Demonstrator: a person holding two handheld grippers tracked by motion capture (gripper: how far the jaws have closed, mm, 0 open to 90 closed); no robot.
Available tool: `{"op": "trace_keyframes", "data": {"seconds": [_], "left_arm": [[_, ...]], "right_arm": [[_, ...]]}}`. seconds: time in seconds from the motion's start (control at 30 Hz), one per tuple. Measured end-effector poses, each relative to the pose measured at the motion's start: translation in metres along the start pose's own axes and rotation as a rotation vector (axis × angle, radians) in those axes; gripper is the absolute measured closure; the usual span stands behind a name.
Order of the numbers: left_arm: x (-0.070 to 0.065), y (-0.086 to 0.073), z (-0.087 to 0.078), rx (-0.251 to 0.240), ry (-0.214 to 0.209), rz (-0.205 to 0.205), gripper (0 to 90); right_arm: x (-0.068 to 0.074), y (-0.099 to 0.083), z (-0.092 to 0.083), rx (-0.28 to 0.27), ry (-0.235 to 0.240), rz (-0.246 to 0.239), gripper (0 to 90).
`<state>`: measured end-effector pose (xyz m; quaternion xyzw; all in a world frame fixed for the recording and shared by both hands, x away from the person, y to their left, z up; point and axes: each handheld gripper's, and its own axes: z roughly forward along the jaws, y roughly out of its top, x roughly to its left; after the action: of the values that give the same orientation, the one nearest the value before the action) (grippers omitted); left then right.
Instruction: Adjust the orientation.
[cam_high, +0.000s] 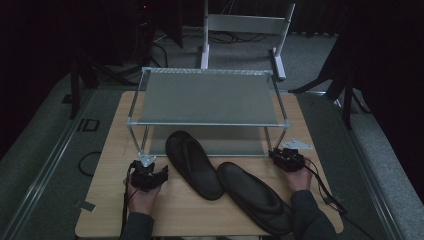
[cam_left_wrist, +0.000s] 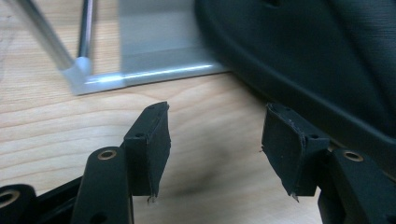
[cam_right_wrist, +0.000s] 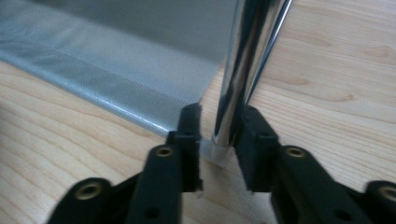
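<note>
Two black flip-flop slippers lie on the wooden table (cam_high: 185, 210) in front of a two-tier metal shoe rack (cam_high: 205, 124): one (cam_high: 192, 162) with its toe under the rack, the other (cam_high: 255, 195) nearer the person. My left gripper (cam_high: 150, 172) (cam_left_wrist: 217, 112) hovers open over bare wood, with a slipper's edge (cam_left_wrist: 317, 60) just to its right and the rack's front left corner (cam_left_wrist: 81, 70) ahead. My right gripper (cam_high: 285, 157) (cam_right_wrist: 219, 116) has its jaws on either side of the rack's chrome front right leg (cam_right_wrist: 243, 56), pads against the leg's white foot (cam_right_wrist: 215, 156).
The rack's grey lower shelf (cam_right_wrist: 116, 46) lies just above the tabletop behind both grippers. A flat grey plate (cam_high: 297, 145) lies on the table beside the right gripper. Cables trail from both grippers toward the table's front edge. A white stand (cam_high: 245, 25) stands on the floor beyond.
</note>
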<state>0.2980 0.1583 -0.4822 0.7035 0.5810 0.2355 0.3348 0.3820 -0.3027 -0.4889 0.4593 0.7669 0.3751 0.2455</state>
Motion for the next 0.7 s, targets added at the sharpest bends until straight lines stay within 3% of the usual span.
{"op": "trace_keyframes", "data": {"seconds": [0.2, 0.37, 0.7], "left_arm": [[-0.012, 0.003, -0.013, -0.032, -0.06, 0.008, 40.9], [-0.029, 0.009, -0.023, -0.063, -0.104, 0.044, 39.9], [-0.059, 0.012, -0.014, -0.059, -0.145, 0.101, 34.4]], "right_arm": [[-0.003, 0.0, 0.001, 0.005, 0.0, 0.006, 78.7], [-0.004, 0.0, 0.001, 0.01, 0.007, 0.003, 79.2], [-0.004, 0.001, 0.001, 0.014, 0.013, 0.001, 79.2]]}}
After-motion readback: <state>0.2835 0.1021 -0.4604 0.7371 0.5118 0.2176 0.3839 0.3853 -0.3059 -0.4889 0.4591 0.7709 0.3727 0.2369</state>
